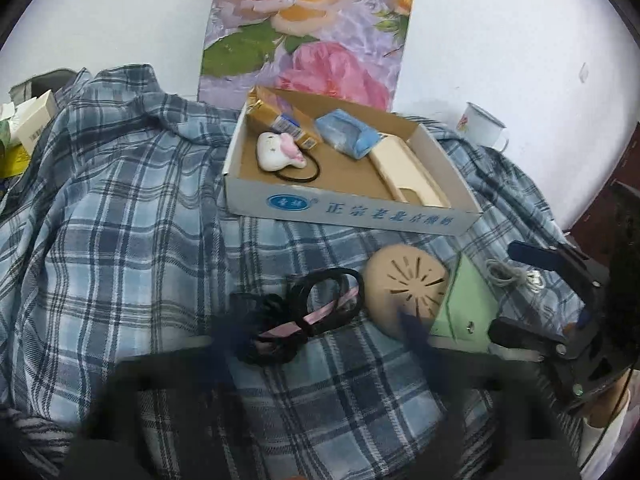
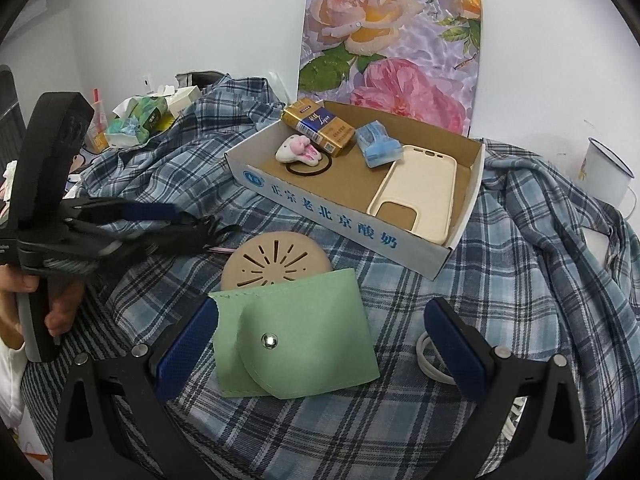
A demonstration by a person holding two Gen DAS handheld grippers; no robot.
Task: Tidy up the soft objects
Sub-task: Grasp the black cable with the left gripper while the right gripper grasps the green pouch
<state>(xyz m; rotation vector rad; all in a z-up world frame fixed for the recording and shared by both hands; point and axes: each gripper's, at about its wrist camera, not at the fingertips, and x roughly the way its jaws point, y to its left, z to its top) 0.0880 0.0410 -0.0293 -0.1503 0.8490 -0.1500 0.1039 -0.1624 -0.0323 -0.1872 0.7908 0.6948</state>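
While the left gripper (image 1: 320, 332) hung blurred with jaws wide around a black hair band with pink ribbon (image 1: 308, 312), nothing gripped, the right gripper (image 2: 320, 344) stood open, flanking a mint-green felt snap pouch (image 2: 296, 332). At twelve o'clock waited the shallow white cardboard box (image 2: 340, 216), probably their destination.

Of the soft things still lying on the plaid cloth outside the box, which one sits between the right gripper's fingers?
The green pouch with the snap button. It lies between the open right gripper; the tan round pad and black hair tie lie farther off.
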